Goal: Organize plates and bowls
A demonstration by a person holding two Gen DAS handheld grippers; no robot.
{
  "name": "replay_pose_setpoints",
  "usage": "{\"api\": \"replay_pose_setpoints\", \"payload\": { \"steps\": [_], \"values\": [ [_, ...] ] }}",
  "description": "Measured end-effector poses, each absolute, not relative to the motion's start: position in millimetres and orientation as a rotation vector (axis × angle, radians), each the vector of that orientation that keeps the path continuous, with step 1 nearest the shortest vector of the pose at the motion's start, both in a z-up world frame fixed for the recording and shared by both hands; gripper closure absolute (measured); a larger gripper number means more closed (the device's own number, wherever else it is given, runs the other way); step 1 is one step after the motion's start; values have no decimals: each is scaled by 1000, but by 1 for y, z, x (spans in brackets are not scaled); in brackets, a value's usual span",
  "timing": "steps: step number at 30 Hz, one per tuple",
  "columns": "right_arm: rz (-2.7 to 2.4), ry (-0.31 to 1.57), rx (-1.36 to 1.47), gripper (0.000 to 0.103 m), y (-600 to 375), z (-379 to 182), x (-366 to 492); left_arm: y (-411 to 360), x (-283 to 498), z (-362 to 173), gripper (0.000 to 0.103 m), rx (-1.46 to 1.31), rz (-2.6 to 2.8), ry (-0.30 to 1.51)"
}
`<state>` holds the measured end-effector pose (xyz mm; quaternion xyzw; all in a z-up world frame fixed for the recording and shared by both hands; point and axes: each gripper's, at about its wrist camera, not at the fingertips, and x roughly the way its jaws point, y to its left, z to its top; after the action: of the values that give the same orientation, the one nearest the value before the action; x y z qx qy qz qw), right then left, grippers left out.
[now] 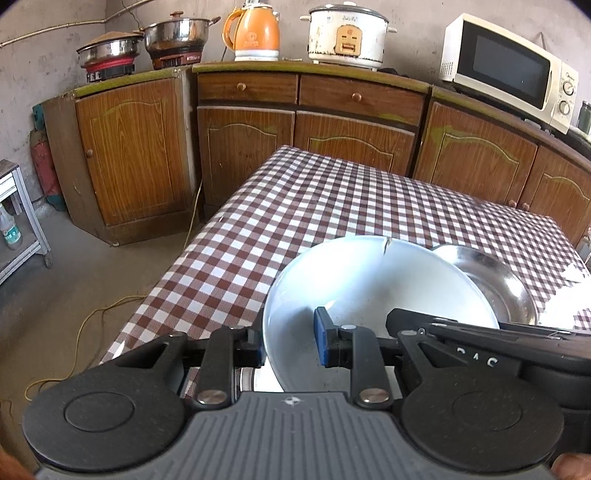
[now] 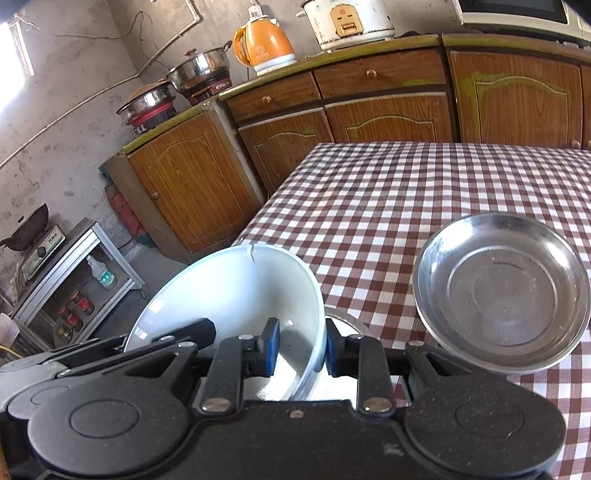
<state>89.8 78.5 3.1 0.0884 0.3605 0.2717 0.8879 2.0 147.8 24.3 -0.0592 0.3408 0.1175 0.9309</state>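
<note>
A white bowl [image 1: 369, 280] [image 2: 229, 291] with a crack in its far rim hangs over the near left part of the checked table [image 1: 295, 206] [image 2: 406, 192]. My left gripper [image 1: 290, 345] is shut on the bowl's left rim, one blue pad [image 1: 320, 338] inside. My right gripper [image 2: 301, 349] is shut on its right rim, with one pad [image 2: 271, 343] inside and the other outside. A steel dish [image 1: 495, 284] [image 2: 502, 291] rests on the cloth to the right of the bowl. A shiny metal rim [image 2: 347, 321] shows beneath the white bowl.
Wooden cabinets [image 1: 332, 122] run behind the table, bearing pots [image 1: 173, 35], an orange kettle [image 1: 255, 33], a rice cooker [image 1: 347, 35] and a microwave [image 1: 509, 70]. A metal rack [image 2: 74, 280] with bottles stands on the floor at left. A yellow cable [image 1: 85, 325] lies on the floor.
</note>
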Motion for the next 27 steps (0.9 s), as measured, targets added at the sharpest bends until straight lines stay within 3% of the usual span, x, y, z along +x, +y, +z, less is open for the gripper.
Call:
{"api": "replay_pose_setpoints", "payload": {
  "steps": [27],
  "values": [
    [550,847,190,71,76,-52,97,150,7,-25,77,-130,205,770]
  ]
}}
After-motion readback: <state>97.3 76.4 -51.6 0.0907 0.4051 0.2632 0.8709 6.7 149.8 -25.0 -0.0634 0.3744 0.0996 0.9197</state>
